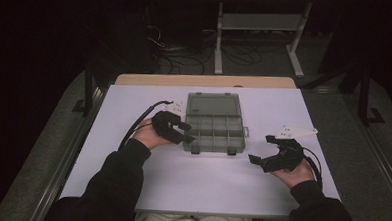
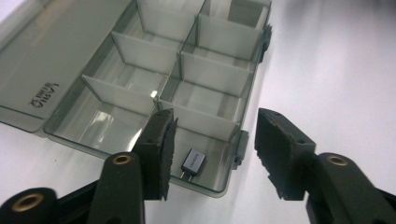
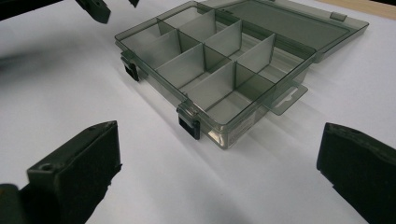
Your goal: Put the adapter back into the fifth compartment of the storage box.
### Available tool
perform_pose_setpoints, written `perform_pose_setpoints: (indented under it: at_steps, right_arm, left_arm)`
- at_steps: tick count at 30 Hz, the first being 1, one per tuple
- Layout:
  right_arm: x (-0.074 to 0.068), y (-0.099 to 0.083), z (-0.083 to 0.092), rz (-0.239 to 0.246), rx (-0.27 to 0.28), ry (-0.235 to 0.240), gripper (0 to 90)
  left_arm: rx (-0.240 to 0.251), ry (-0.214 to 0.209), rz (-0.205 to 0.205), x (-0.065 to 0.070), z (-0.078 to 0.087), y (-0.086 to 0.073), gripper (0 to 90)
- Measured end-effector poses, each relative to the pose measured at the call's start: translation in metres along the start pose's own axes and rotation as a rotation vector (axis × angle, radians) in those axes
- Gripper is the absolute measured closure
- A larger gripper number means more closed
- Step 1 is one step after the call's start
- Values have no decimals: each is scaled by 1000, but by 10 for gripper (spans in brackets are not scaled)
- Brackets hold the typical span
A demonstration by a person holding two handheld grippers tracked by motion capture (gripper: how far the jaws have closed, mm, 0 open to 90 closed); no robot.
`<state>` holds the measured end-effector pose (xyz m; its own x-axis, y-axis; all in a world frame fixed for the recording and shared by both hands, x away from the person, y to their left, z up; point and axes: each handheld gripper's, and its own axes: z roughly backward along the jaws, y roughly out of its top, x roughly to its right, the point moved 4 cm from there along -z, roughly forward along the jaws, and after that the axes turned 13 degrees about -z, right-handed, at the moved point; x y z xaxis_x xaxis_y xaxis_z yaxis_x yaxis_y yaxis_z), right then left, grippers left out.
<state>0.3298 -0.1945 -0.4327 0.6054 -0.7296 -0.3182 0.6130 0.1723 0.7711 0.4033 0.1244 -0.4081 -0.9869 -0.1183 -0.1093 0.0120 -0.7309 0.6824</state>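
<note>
A smoky clear plastic organizer box (image 1: 214,150) lies open in the middle of the white table, its lid (image 1: 214,105) folded flat toward the far side. In the left gripper view a small grey part with two metal pins (image 2: 193,161) lies loose on the floor of the box's (image 2: 140,98) nearest corner compartment. My left gripper (image 2: 215,115) hovers over that corner, at the box's near left (image 1: 188,132). It is open, with its pads clear of the part. My right gripper (image 1: 261,148) rests to the right of the box, wide open with nothing between its jaws (image 3: 219,133).
The other compartments (image 3: 219,70) look bare in both gripper views. Two black latches (image 3: 189,126) stick out from the box's near wall. The white tabletop (image 1: 206,181) ends close to the person's sleeves. Cables and a metal stand (image 1: 258,23) lie on the dark floor beyond.
</note>
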Motion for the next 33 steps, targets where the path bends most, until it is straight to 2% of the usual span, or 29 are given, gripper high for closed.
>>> perform_pose_setpoints:
  at_steps: [3, 7, 14, 18, 19, 20, 21, 27, 33]
  right_arm:
    - [0, 0, 0, 0, 2, 0, 0]
    - [0, 0, 0, -2, 0, 0, 0]
    - [0, -1, -1, -3, -6, 2, 0]
    - [0, -1, -1, -4, -6, 2, 0]
    - [0, -1, -1, -4, -6, 2, 0]
    - [0, -1, -1, -4, -6, 2, 0]
    - [0, -1, -1, -3, -4, 3, 0]
    - [0, -1, 0, -3, 0, 4, 0]
    - [0, -1, 0, -6, 0, 4, 0]
  left_arm:
    - [20, 7, 3, 1, 6, 1, 405]
    - [30, -9, 19, 2, 8, 0, 339]
    - [38, 24, 30, 3, 14, -2, 200]
    - [54, 27, 40, 3, 18, -3, 119]
    - [83, -8, 64, 5, 22, -5, 119]
    - [92, -15, 72, 5, 23, -6, 49]
    - [91, -13, 80, 5, 25, -7, 24]
    - [79, 32, 85, 5, 32, -18, 1]
    - [92, 49, 95, 5, 40, -26, 0]
